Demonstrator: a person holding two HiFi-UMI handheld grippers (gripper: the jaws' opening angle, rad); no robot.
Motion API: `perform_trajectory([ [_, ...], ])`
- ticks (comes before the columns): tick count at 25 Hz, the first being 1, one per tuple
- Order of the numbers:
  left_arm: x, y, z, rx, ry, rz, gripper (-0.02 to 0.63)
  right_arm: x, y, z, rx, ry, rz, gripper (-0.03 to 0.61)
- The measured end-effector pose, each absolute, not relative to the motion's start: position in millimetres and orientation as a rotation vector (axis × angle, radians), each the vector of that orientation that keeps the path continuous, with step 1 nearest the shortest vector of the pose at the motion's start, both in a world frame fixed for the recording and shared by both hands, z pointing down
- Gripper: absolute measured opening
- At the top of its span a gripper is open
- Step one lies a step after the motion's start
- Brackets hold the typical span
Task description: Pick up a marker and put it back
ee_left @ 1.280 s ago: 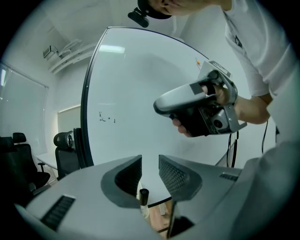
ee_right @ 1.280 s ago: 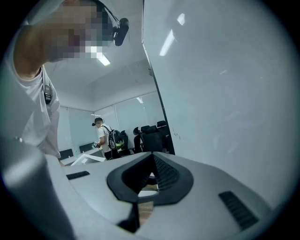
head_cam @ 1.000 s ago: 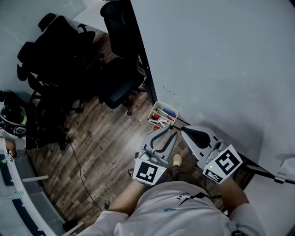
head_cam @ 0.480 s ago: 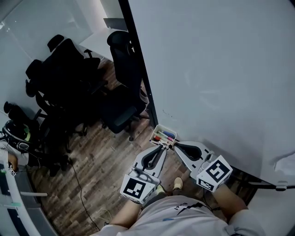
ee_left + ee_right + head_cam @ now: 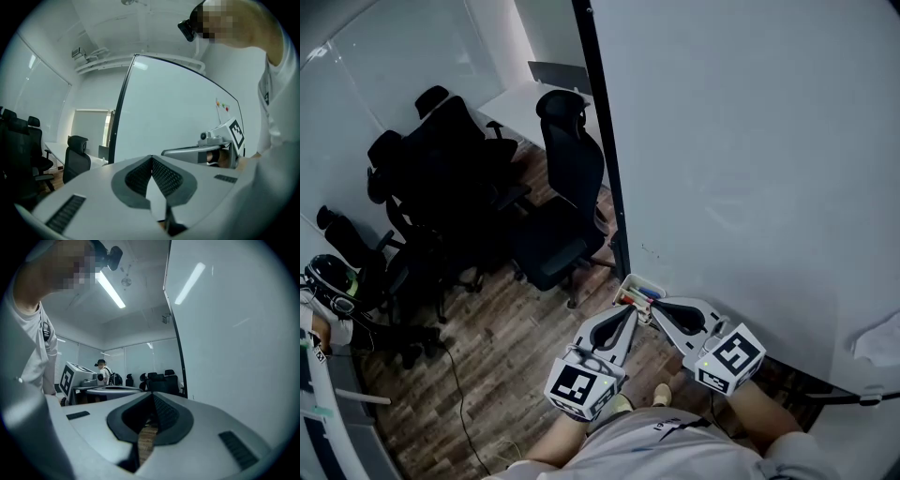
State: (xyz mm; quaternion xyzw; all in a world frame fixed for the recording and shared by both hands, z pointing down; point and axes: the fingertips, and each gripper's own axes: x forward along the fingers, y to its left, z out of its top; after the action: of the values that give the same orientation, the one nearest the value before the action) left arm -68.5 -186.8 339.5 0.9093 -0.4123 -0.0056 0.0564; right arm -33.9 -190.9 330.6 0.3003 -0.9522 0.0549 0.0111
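The big white whiteboard (image 5: 750, 169) in its black frame fills the right of the head view, standing upright on the brown wood-plank floor (image 5: 497, 356). The black office chairs (image 5: 553, 216) crowd together left of it, probably pushed aside to leave standing room at the board.

The person's left hand-held gripper (image 5: 632, 311), grey with a patterned cube at its back, points level towards the board's lower edge. Its jaws have just been closing and now meet tip to tip with nothing between them, so I judge it has taken no marker. The right hand-held gripper (image 5: 655, 309) sits just beside it, likewise clenched and empty, with floor showing through the gap behind its tips.

Both tips lie just short of the small white tray (image 5: 644, 278) fixed low on the board, where pens stay handy for writing. The coloured markers (image 5: 630, 300), red and blue among them, lie in that tray; none is lifted yet.
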Motion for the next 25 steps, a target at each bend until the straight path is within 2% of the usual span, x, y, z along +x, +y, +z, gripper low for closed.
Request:
perform_trajectory([
  [25,-75,-185,327,2.738,-1.263,-0.071,0.011,-42,-184,331,0.94,-2.961,0.216,0.012],
])
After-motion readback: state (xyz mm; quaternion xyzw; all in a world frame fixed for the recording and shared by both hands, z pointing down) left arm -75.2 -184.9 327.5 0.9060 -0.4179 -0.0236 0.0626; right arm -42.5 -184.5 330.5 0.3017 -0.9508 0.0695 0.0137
